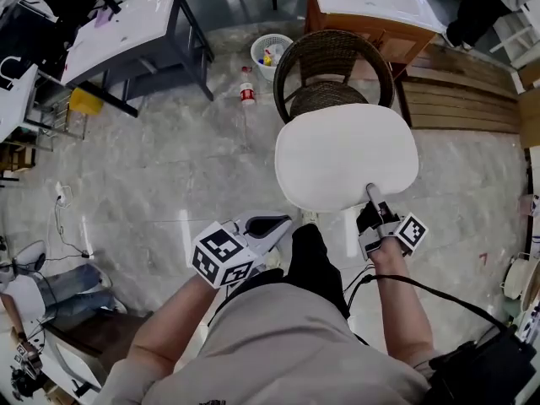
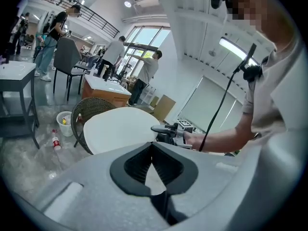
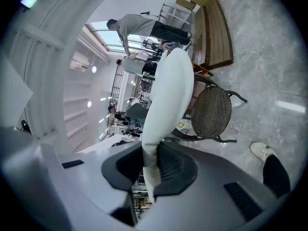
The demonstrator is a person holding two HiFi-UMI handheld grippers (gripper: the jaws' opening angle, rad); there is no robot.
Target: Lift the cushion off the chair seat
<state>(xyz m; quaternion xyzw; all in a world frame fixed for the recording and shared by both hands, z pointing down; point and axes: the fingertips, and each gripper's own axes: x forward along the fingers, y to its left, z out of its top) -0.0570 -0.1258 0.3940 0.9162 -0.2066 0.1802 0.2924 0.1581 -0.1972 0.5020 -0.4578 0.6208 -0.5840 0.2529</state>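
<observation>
White cushion (image 1: 346, 154) runs far from the right hand-held gripper (image 1: 372, 196) clamped on its near edge — left hand-held gripper (image 1: 274, 224) closed, empty.

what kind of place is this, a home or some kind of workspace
Probably a big open workspace or showroom, not a home: white-topped tables stand about on a polished stone floor, people stand by tall windows, and a railed upper gallery runs overhead.
</observation>
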